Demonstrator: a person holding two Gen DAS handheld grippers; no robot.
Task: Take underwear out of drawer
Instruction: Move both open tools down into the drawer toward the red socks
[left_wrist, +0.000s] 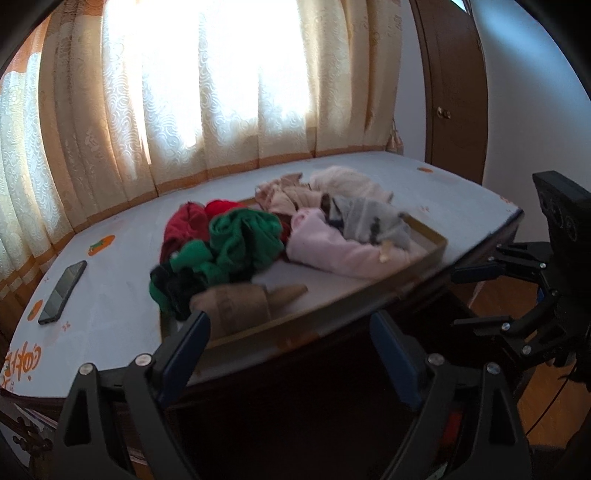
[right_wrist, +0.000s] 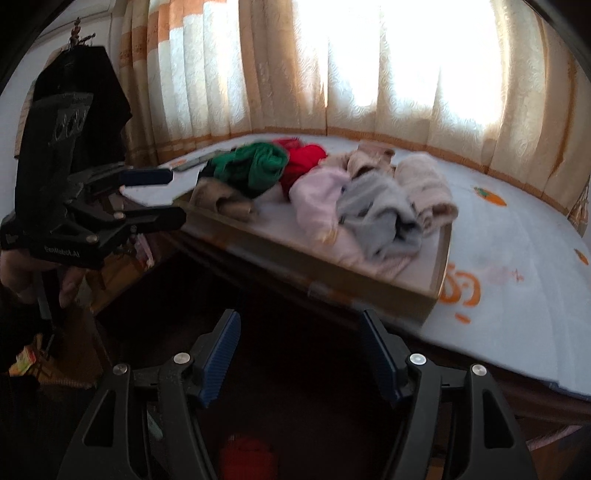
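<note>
A shallow brown drawer tray (left_wrist: 428, 254) (right_wrist: 439, 273) lies on the table and holds a heap of underwear: green (left_wrist: 240, 240) (right_wrist: 258, 166), red (left_wrist: 184, 225) (right_wrist: 303, 162), pink (left_wrist: 332, 243) (right_wrist: 317, 199), grey (left_wrist: 369, 221) (right_wrist: 376, 214), beige (left_wrist: 288, 195) and tan (left_wrist: 232, 302) (right_wrist: 221, 199) pieces. My left gripper (left_wrist: 290, 332) (right_wrist: 173, 195) is open and empty, in front of and below the tray's near edge. My right gripper (right_wrist: 301, 332) (left_wrist: 458, 299) is open and empty, also short of the table edge.
The table (left_wrist: 110, 314) (right_wrist: 517, 266) has a pale cloth with orange prints. A dark phone (left_wrist: 62, 291) lies on its left part. Curtains (left_wrist: 184, 92) hang behind it and a brown door (left_wrist: 454, 92) stands at the right. Dark space lies under the table.
</note>
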